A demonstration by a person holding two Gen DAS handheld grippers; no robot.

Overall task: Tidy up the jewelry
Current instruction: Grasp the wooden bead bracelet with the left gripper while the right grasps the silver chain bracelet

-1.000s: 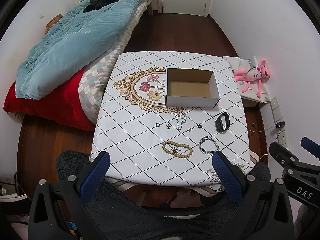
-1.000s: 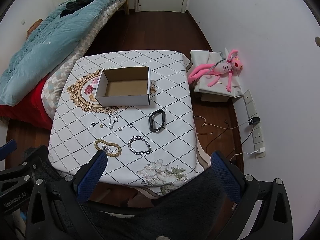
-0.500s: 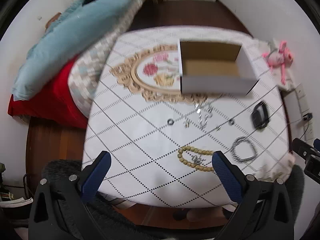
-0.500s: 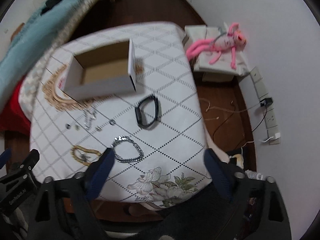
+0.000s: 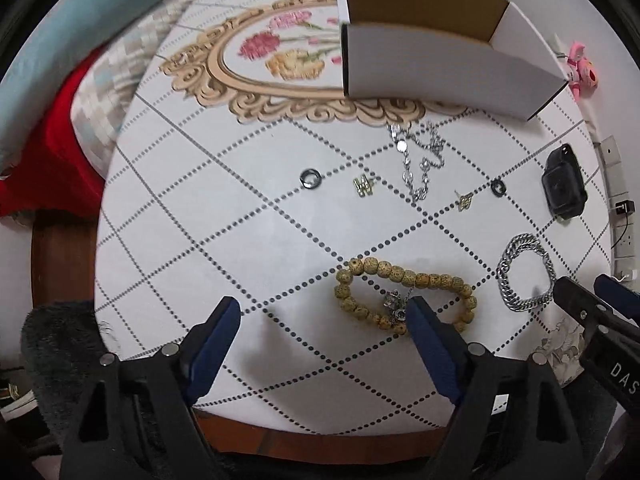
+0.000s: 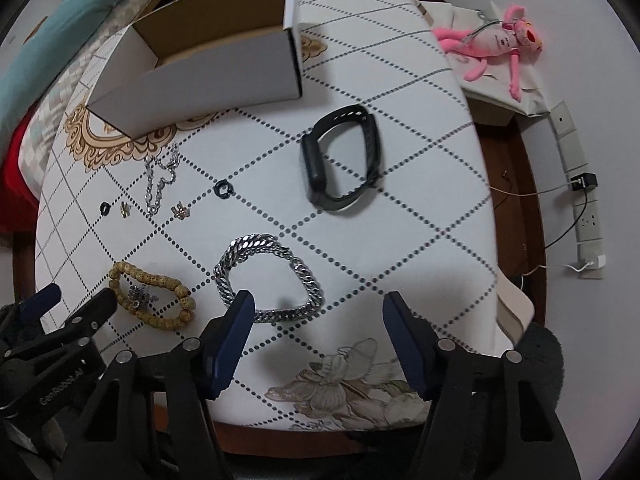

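Note:
An open white cardboard box [image 5: 448,64] [image 6: 224,68] stands at the table's far side. In front of it lie a thin silver necklace [image 5: 420,156] [image 6: 160,178], two dark rings [image 5: 311,179] [image 5: 498,187], two small gold earrings [image 5: 363,186] [image 5: 465,201], a black watch band [image 5: 564,182] [image 6: 342,162], a silver chain bracelet [image 5: 524,272] [image 6: 268,276] and a wooden bead bracelet [image 5: 404,294] [image 6: 154,294]. My left gripper [image 5: 322,312] is open, its right finger over the bead bracelet's near edge. My right gripper [image 6: 318,306] is open just above the chain bracelet's near side.
The table [image 5: 240,240] has a white cloth with a dotted diamond pattern. A bed with a blue duvet [image 5: 60,40] is at the left. A pink plush toy [image 6: 496,40] and a power strip [image 6: 580,184] lie on the floor to the right.
Both grippers have moved forward and down toward the table. The jewelry now looks much larger and nearer. Nothing has been picked up.

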